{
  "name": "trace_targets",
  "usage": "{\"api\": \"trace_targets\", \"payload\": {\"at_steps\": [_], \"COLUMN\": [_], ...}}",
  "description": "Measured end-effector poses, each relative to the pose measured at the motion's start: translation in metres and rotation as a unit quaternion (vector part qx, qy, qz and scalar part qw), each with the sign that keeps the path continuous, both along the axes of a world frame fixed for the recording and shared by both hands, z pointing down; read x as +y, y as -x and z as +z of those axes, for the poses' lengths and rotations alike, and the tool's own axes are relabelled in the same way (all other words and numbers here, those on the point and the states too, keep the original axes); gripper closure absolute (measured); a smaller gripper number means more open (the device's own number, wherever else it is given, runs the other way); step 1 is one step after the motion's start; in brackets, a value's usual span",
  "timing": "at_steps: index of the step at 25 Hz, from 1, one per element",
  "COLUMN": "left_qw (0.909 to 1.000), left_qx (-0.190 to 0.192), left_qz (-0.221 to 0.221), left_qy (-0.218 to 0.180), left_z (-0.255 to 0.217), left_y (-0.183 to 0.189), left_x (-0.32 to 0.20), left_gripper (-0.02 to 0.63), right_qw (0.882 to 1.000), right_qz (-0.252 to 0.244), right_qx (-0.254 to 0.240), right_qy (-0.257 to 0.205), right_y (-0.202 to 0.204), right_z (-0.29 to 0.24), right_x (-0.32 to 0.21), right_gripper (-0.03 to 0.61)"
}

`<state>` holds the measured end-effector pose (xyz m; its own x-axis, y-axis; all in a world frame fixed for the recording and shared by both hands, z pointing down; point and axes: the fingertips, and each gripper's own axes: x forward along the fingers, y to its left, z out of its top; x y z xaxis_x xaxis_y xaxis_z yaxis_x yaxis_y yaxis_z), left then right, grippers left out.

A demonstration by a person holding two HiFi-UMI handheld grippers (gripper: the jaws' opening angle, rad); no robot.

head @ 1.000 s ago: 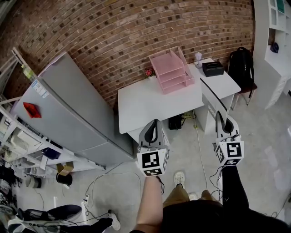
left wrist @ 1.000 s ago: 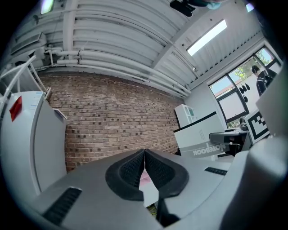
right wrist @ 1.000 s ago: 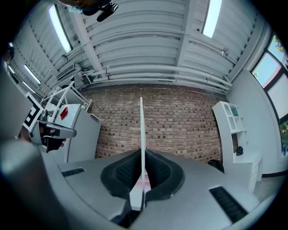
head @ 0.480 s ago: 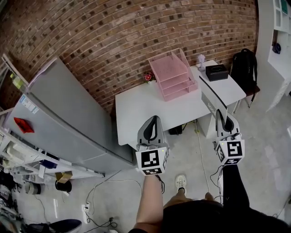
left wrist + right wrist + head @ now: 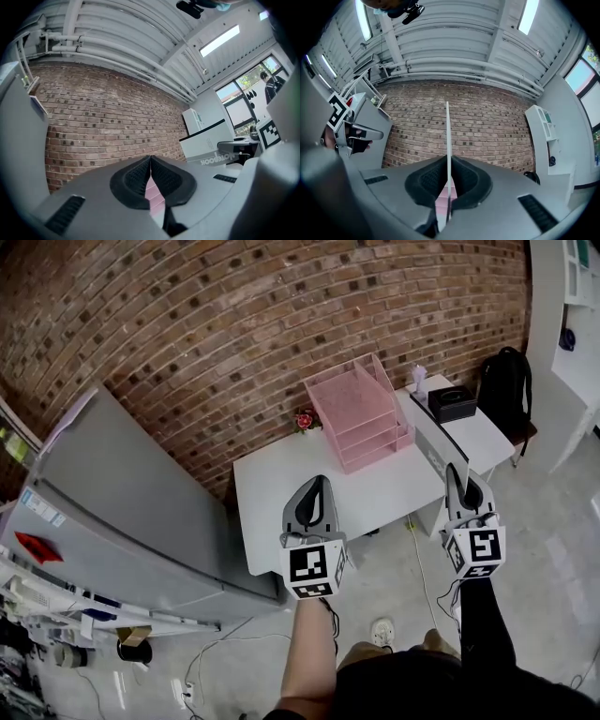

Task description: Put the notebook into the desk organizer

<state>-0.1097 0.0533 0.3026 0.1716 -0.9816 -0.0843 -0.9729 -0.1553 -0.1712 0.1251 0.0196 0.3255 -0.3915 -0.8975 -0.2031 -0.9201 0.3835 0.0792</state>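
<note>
A pink desk organizer (image 5: 361, 413) with stacked trays stands at the back of a white table (image 5: 309, 493), against the brick wall. My right gripper (image 5: 454, 472) is shut on a thin white notebook (image 5: 437, 440) with a black edge, held upright on its edge above the table's right end. The right gripper view shows the notebook (image 5: 447, 136) edge-on, clamped between the pads of my right gripper (image 5: 448, 161). My left gripper (image 5: 317, 484) hovers over the table's front edge, shut and holding nothing. In the left gripper view my left gripper (image 5: 150, 160) points at the organizer (image 5: 153, 196), and the notebook (image 5: 211, 145) is at the right.
A black box (image 5: 453, 404) sits on a second white table to the right. A small flower pot (image 5: 305, 418) stands left of the organizer. A large grey cabinet (image 5: 122, 493) fills the left. A black backpack (image 5: 502, 381) and white shelves (image 5: 572, 296) are at the right.
Both grippers and the head camera have moved toward the table. The organizer and table now sit lower and larger in view. The notebook stays clamped in the right gripper.
</note>
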Motion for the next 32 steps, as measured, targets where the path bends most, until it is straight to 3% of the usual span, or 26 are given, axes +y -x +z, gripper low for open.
{"api": "trace_targets", "payload": {"at_steps": [12, 32], "left_qw": [0.9993, 0.9994], "left_qx": [0.005, 0.014], "left_qz": [0.037, 0.031], "left_qy": [0.007, 0.008], "left_z": [0.012, 0.017], "left_y": [0.022, 0.044], "left_x": [-0.058, -0.093], "left_gripper": [0.598, 0.598], "right_qw": [1.0, 1.0], "right_qz": [0.024, 0.008], "right_qx": [-0.005, -0.01], "right_qy": [-0.004, 0.0], "right_y": [0.028, 0.051], "right_z": [0.002, -0.002], "right_x": [-0.046, -0.081], "right_gripper": [0.552, 0.552]}}
